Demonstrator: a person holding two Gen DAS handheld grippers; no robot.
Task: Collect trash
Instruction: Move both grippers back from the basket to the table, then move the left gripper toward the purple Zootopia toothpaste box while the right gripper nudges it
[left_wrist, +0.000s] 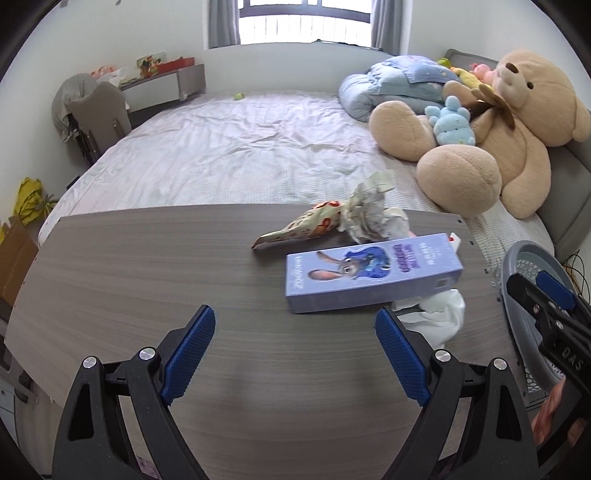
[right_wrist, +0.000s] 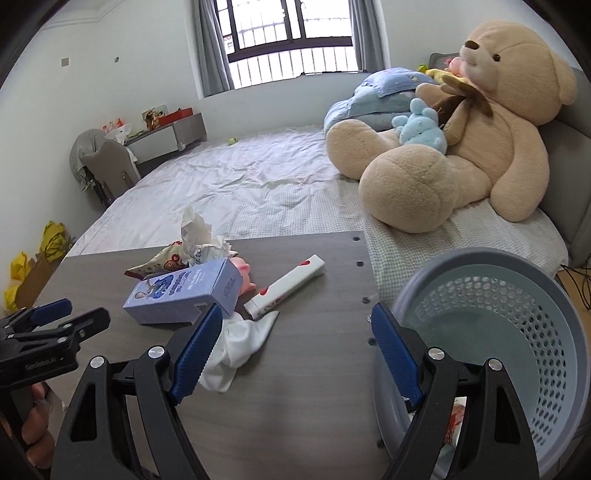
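Note:
Trash lies on a grey wood-grain table (left_wrist: 147, 266): a lilac cartoon box (left_wrist: 373, 273), a crumpled printed paper wrapper (left_wrist: 332, 221), a white crumpled tissue (left_wrist: 439, 314) and a white slim box with red marks (right_wrist: 291, 284). My left gripper (left_wrist: 295, 325) hovers open over the table, short of the lilac box (right_wrist: 184, 291). My right gripper (right_wrist: 295, 325) is open too, its left pad above the tissue (right_wrist: 236, 347), its right finger by the rim of a grey perforated basket (right_wrist: 491, 314). Nothing sits between either pair of jaws.
The basket (left_wrist: 532, 280) stands off the table's right edge. Behind the table is a bed (left_wrist: 229, 155) with a big tan teddy bear (left_wrist: 517, 122), blue plush toys and a folded blue quilt. A chair and desk stand far left; yellow bags lie on the floor at the left.

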